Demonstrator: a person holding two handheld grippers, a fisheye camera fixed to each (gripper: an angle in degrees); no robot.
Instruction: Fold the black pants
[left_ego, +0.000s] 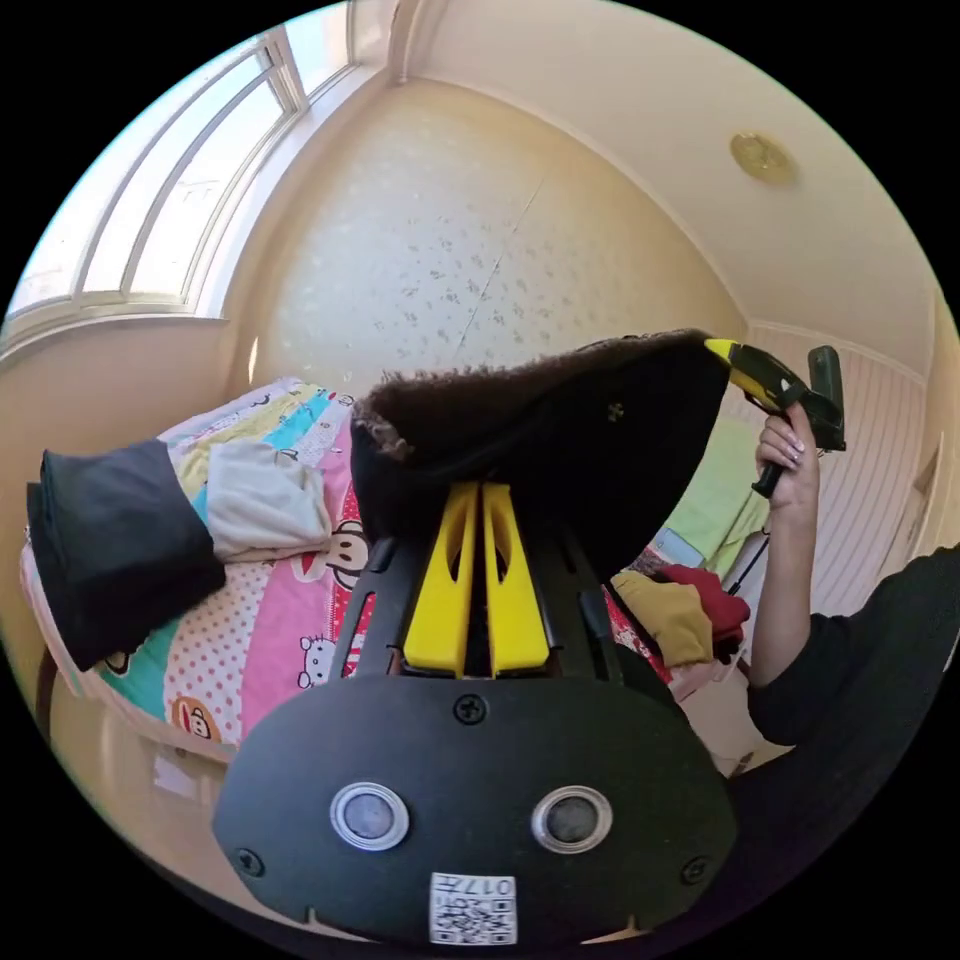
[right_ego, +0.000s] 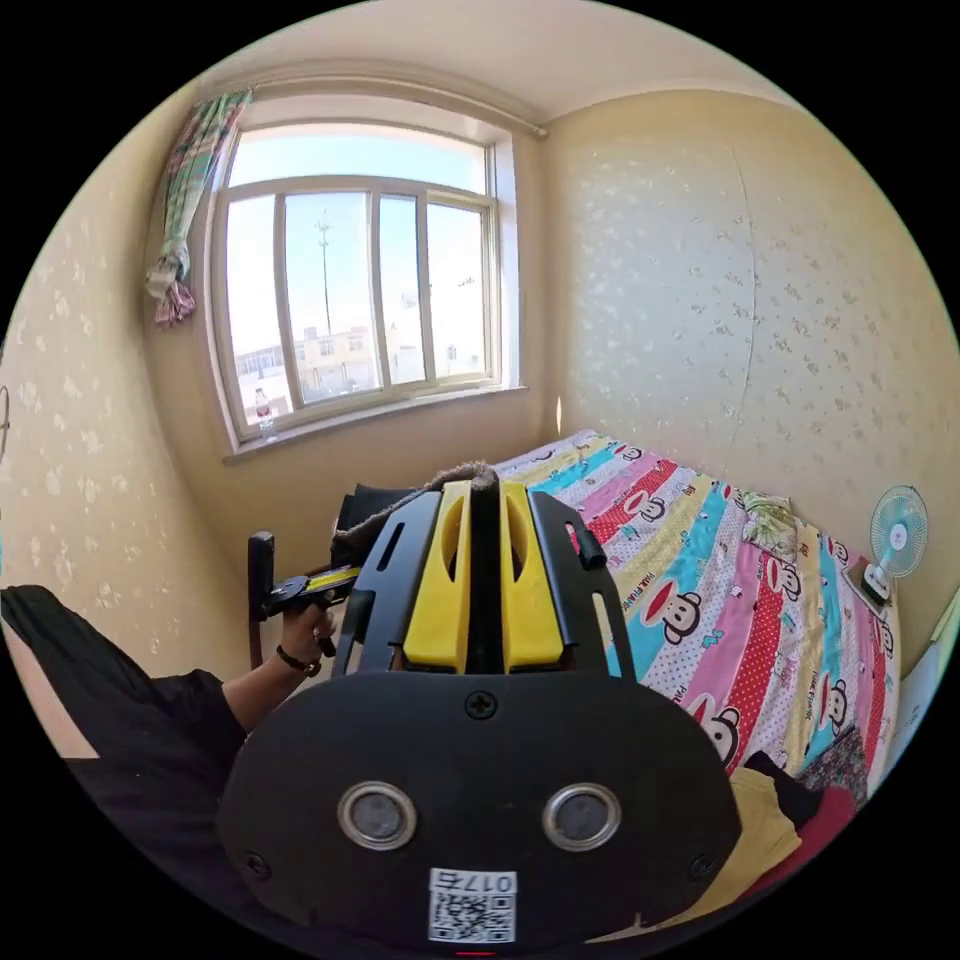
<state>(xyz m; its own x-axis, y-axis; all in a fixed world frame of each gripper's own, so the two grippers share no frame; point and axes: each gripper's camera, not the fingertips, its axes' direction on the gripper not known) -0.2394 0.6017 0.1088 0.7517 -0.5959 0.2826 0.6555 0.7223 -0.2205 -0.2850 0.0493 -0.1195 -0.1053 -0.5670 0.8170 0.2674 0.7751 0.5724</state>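
Black pants hung lifted over the bed, stretched lengthwise between left gripper and right gripper, both jaws pinching an edge.

The middle of the cartoon-print bed lies bare, open to a reach. A folded dark stack and a folded pale garment crowd its window end. A yellow and red heap crowds the other end. The black pants hang stretched between both tongs, blocking the space above the bed.

pants between both tongs, above bed | folded clothes on bed
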